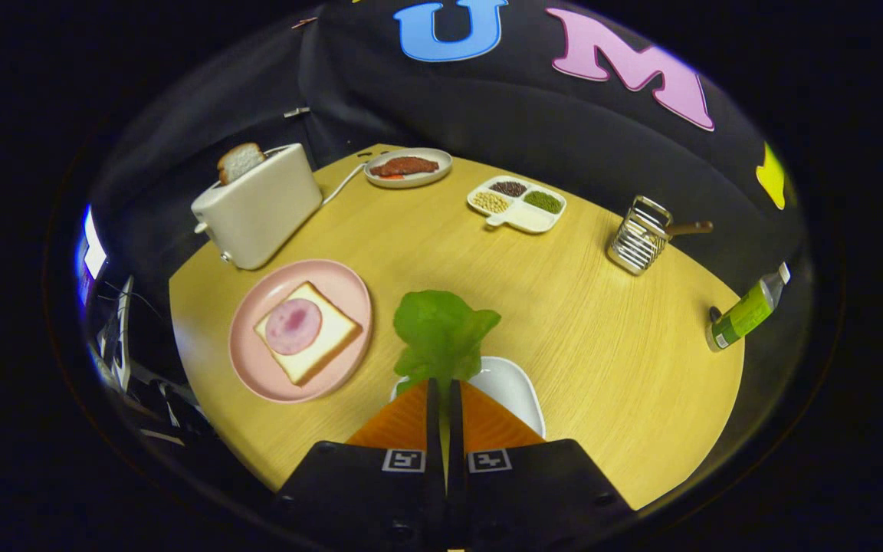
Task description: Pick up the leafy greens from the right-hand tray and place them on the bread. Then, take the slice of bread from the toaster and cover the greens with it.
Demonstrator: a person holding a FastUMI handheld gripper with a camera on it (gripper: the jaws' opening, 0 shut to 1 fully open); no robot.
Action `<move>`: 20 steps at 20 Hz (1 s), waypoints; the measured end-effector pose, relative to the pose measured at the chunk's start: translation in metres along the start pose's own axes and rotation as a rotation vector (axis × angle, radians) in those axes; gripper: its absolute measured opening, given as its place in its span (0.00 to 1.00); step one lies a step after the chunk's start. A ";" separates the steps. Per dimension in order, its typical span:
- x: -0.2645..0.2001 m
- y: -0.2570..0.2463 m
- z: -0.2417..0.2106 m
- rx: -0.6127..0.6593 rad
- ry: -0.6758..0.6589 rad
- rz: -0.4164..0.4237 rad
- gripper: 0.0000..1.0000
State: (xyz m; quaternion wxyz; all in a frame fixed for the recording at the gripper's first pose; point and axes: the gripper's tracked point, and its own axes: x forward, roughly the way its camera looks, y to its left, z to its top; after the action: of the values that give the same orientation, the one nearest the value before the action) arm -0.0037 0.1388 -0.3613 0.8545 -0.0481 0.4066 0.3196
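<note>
So the gripper has its two fingers squeezed nearly together, pinching the stem end of the leafy greens. The leaf sticks up and forward from the fingertips, over the near rim of the white tray, which sits right under and just past the fingers.

Just off to the left of the fingers there's a pink plate with a slice of bread lying flat on it, and a round pink slice of ham on top of that bread. The greens are near the plate but not over it, with a strip of bare wooden table between them.

Further back on the left is a white toaster with a second bread slice poking up out of its slot. Beyond that, at the far edge of the table, an oval dish holds something reddish brown. To its right sits a divided white dish with three kinds of beans or grains in separate compartments. Further right there's a metal wire rack with a wooden handle, and well off to the right edge a green-labelled bottle is lying tilted.
</note>
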 end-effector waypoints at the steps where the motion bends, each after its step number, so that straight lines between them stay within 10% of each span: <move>1: -0.004 0.013 0.012 -0.011 -0.018 0.014 0.06; 18: 0.043 0.152 0.032 -0.038 0.074 0.100 0.06; 20: 0.052 0.149 0.026 -0.034 0.108 0.072 0.36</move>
State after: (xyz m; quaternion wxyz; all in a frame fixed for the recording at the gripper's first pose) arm -0.0493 0.2917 -0.3554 0.8182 -0.0653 0.4483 0.3539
